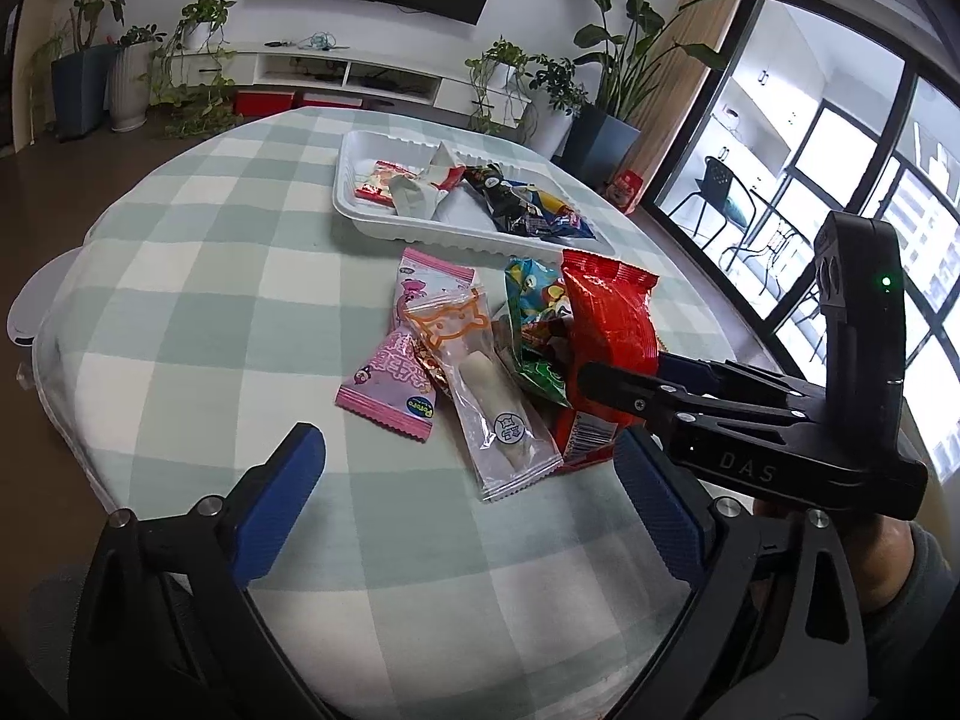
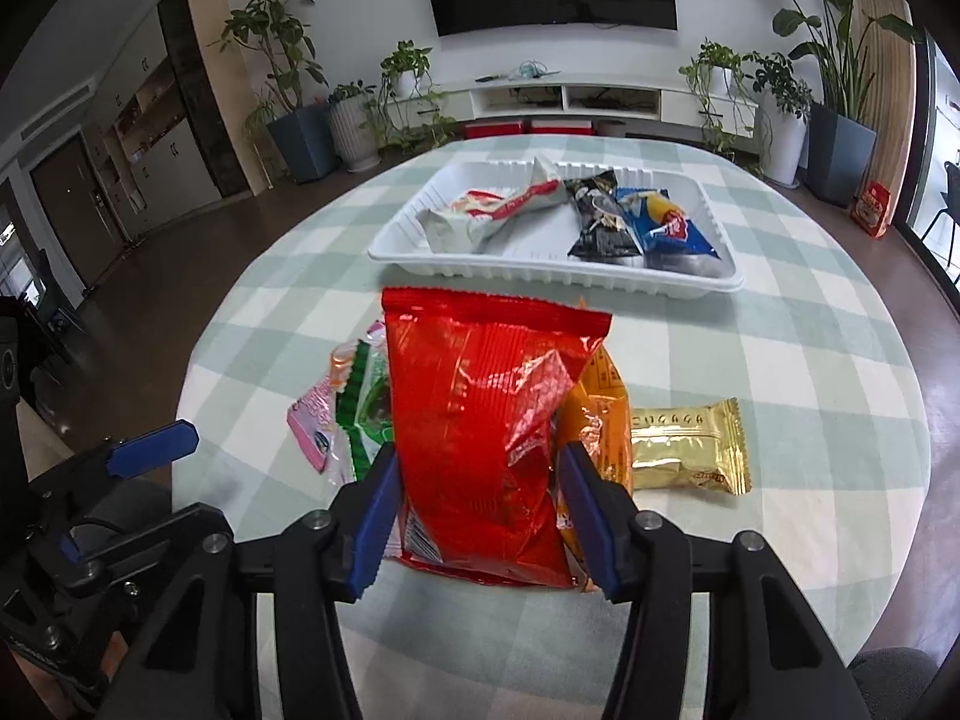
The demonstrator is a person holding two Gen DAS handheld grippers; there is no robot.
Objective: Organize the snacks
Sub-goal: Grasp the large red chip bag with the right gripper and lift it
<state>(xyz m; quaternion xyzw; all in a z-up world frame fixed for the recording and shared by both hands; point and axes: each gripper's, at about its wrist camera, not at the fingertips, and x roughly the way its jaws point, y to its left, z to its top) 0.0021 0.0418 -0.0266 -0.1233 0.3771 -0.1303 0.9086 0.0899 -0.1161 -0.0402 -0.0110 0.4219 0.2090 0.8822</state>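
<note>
A white tray [image 2: 540,273] with several snack packets stands at the far middle of the checked table; it also shows in the left wrist view [image 1: 372,222]. My right gripper [image 2: 480,498] is shut on a red snack bag [image 2: 480,408], which stands upright between its blue pads; the bag also shows in the left wrist view [image 1: 606,324]. Around it lie a pink packet [image 1: 402,372], a clear packet with a white stick [image 1: 486,402], a green packet [image 1: 534,312], an orange packet [image 2: 600,414] and a gold packet [image 2: 690,444]. My left gripper [image 1: 468,498] is open and empty, just before the pile.
The round table [image 1: 210,276] has a green and white checked cloth. Beyond it are potted plants [image 2: 288,90], a low white TV shelf [image 2: 570,96] and a glass door [image 1: 840,168] at the right.
</note>
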